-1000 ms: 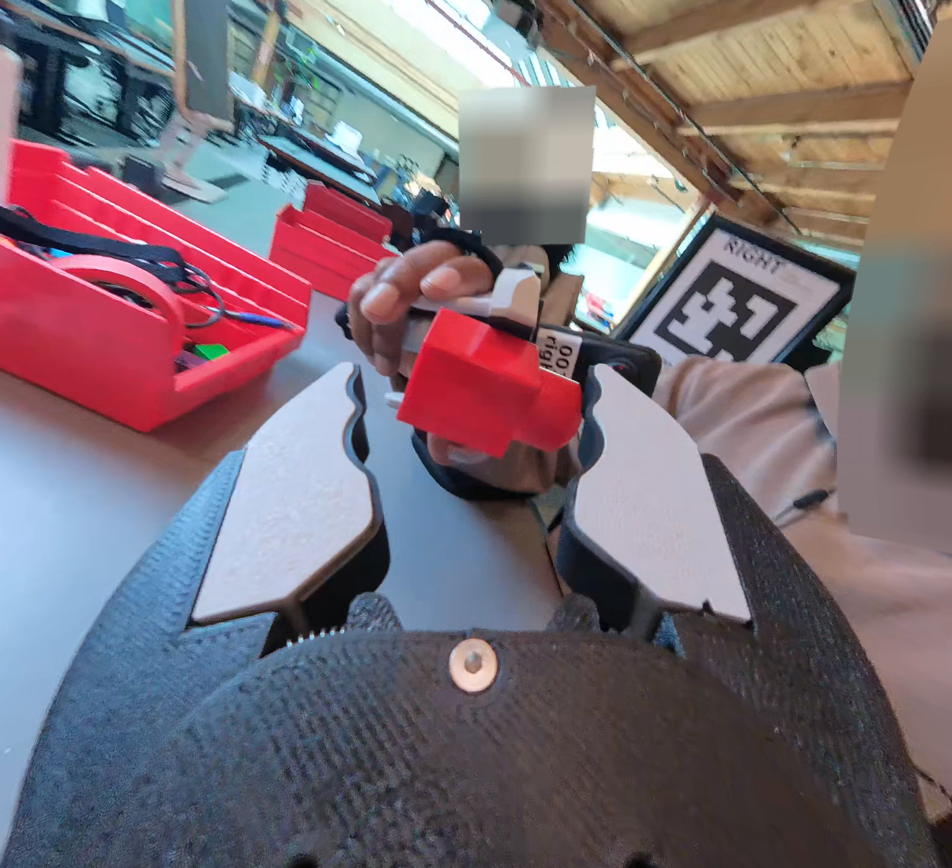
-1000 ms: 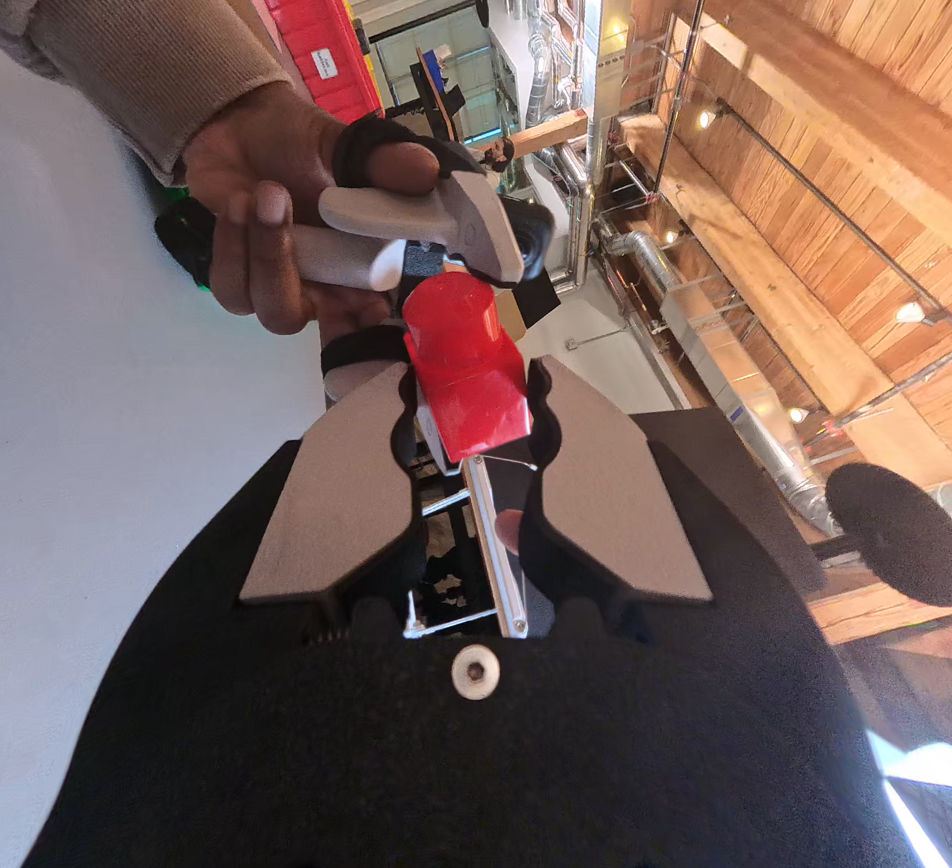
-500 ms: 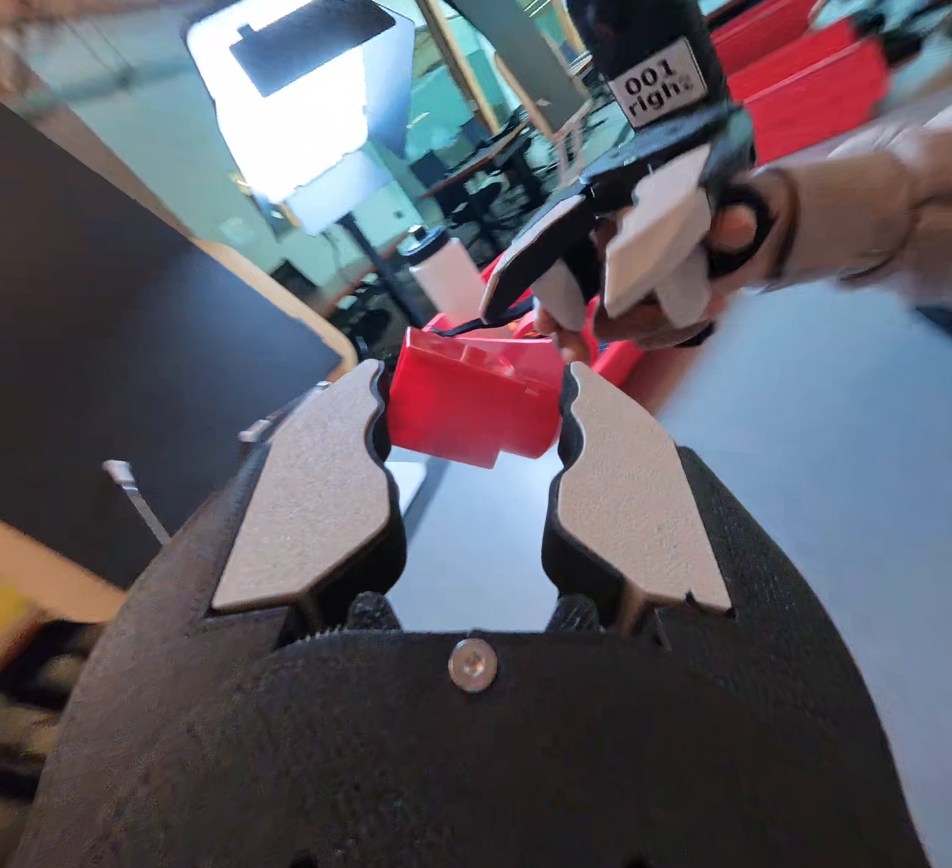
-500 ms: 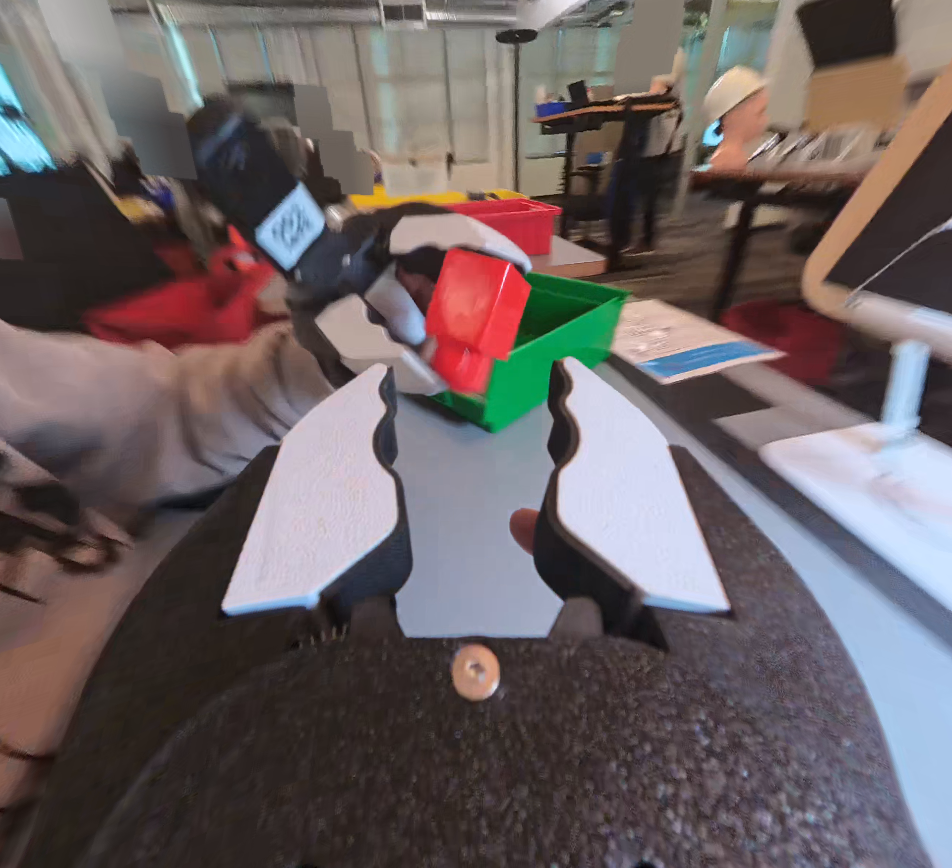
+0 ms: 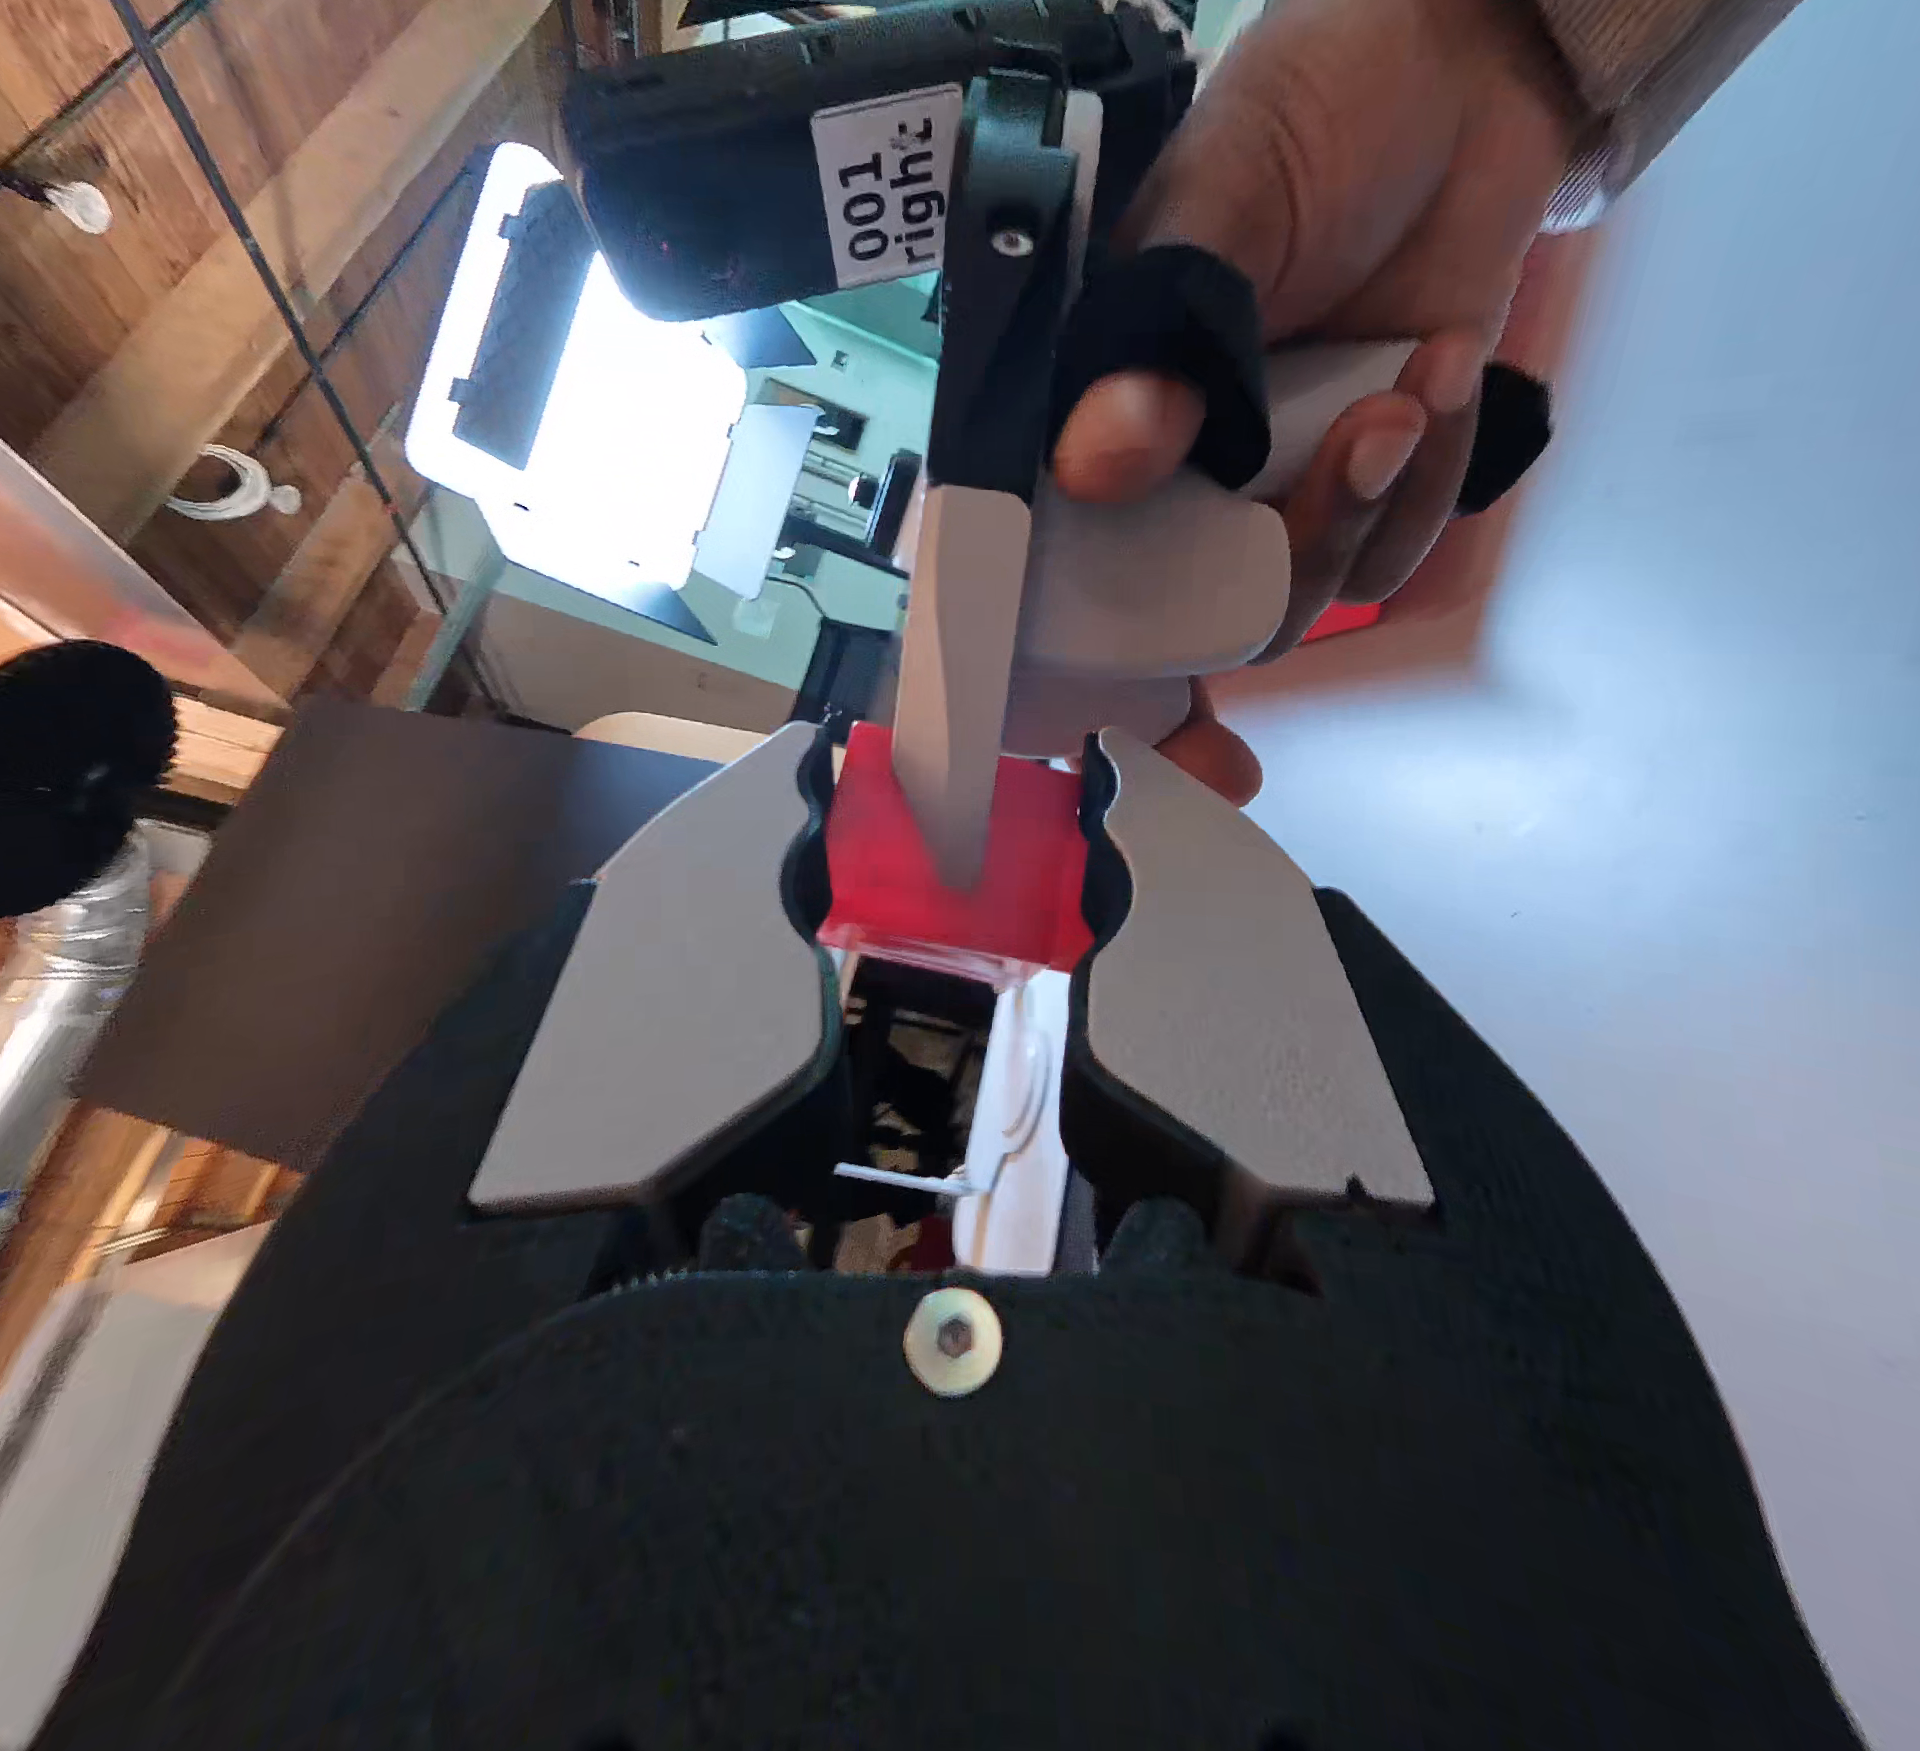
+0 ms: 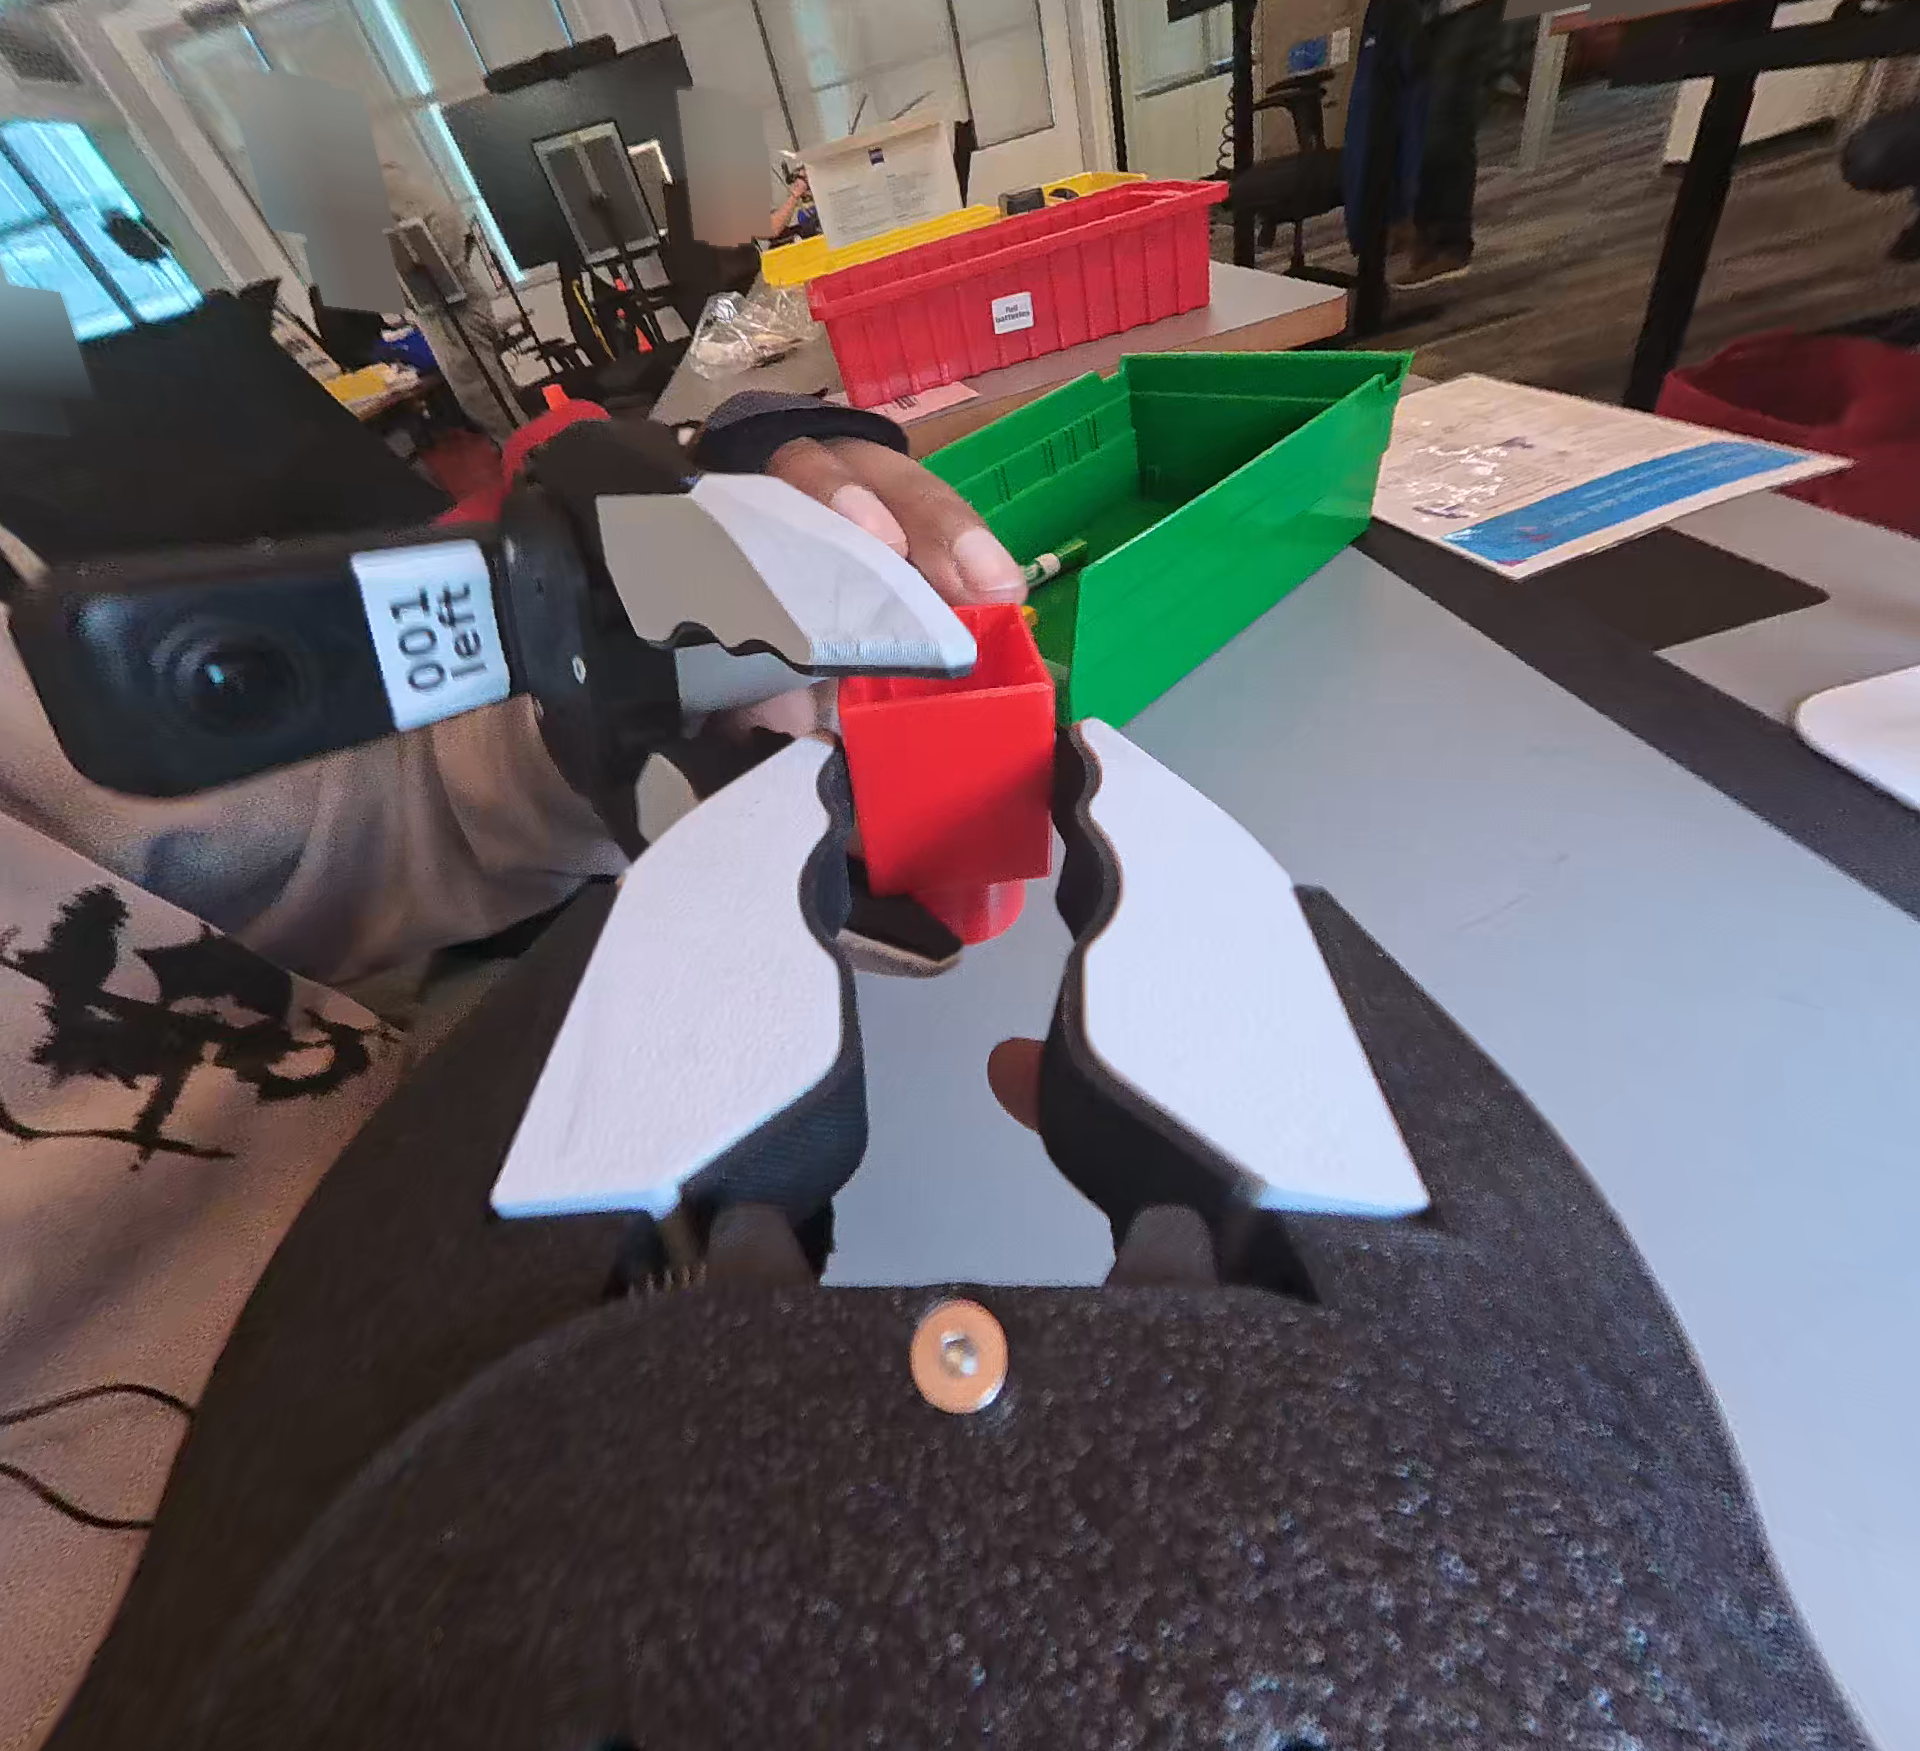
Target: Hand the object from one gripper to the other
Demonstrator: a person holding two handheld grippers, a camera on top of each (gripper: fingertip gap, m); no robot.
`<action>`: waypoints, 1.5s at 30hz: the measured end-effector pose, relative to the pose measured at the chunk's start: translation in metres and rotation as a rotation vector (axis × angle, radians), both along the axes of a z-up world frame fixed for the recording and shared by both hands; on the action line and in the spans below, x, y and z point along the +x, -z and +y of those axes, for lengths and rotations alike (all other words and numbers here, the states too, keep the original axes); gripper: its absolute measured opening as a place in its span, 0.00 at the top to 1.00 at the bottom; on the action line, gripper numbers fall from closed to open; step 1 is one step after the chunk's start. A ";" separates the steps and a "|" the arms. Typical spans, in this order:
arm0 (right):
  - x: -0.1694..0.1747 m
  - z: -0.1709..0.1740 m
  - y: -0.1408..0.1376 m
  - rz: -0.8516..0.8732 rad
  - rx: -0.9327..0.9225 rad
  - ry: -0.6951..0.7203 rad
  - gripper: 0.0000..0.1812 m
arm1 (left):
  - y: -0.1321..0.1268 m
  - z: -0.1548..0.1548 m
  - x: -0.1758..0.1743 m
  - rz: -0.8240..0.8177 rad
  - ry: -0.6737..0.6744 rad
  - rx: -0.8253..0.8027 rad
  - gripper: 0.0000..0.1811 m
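Note:
A red plastic block (image 6: 951,797), a square open box with a round stub below, hangs in the air between both grippers. In the right wrist view my right gripper (image 6: 951,745) has a finger pressed on each side of it. My left gripper (image 6: 945,797) comes in from the left, with one finger on the block's top and one under it. In the left wrist view my left gripper (image 5: 956,756) is shut on the block (image 5: 894,870). The right gripper (image 5: 1039,797) reaches down from above and one of its fingers (image 5: 956,766) lies across the block's face.
A green bin (image 6: 1226,496) stands on the grey table (image 6: 1455,870) just behind the block. A red bin (image 6: 1018,299) is farther back and a printed sheet (image 6: 1600,475) lies at the right. A bright light panel (image 5: 582,413) and a black board (image 5: 395,891) show in the left wrist view. Less than 4 cm separates the two grippers' tips.
Half a second ago my left gripper held the block alone and my right gripper was open and apart. Now the right gripper has closed in on the block. Both views have swung round.

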State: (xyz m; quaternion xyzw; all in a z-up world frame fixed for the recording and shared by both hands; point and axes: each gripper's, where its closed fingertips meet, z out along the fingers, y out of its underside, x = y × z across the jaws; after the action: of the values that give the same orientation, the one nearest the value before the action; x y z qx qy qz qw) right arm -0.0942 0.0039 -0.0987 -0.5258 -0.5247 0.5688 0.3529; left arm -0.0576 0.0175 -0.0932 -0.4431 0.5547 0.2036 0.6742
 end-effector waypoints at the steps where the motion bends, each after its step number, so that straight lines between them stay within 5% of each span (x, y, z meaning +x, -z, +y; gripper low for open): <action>1: 0.001 0.003 0.001 0.005 0.051 0.012 0.80 | 0.001 0.000 0.001 -0.029 0.020 -0.039 0.75; 7: 0.020 0.028 -0.023 0.116 0.523 0.203 0.80 | -0.019 0.002 -0.007 -0.512 0.184 -0.464 0.66; 13: 0.027 0.005 -0.048 0.269 0.931 0.255 0.80 | -0.044 -0.003 -0.017 -1.111 0.540 -1.076 0.62; 19: 0.015 -0.027 -0.038 0.252 1.318 0.219 0.80 | -0.038 -0.029 0.006 -1.078 0.728 -1.375 0.59; 24: 0.012 -0.018 -0.037 0.206 1.290 0.272 0.79 | -0.032 -0.024 0.001 -0.959 0.605 -1.228 0.64; 32: 0.021 0.014 -0.049 0.233 0.336 0.180 0.74 | -0.052 0.000 -0.029 -0.902 0.362 -0.732 0.64; 38: 0.016 0.007 -0.051 0.260 -0.348 -0.065 0.72 | -0.060 -0.008 -0.025 -0.703 0.282 -0.365 0.64; 43: 0.010 -0.007 -0.040 0.126 -0.304 -0.090 0.68 | -0.047 -0.011 -0.013 -0.373 0.136 -0.111 0.64; 45: 0.006 -0.011 -0.032 0.069 -0.276 -0.079 0.74 | -0.039 -0.011 -0.005 -0.299 0.117 -0.078 0.64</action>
State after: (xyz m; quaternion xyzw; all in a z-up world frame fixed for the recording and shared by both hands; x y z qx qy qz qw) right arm -0.0881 -0.0076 -0.0666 -0.5282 -0.4494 0.6668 0.2725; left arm -0.0628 0.0062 -0.0543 -0.4612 0.4806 0.0739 0.7421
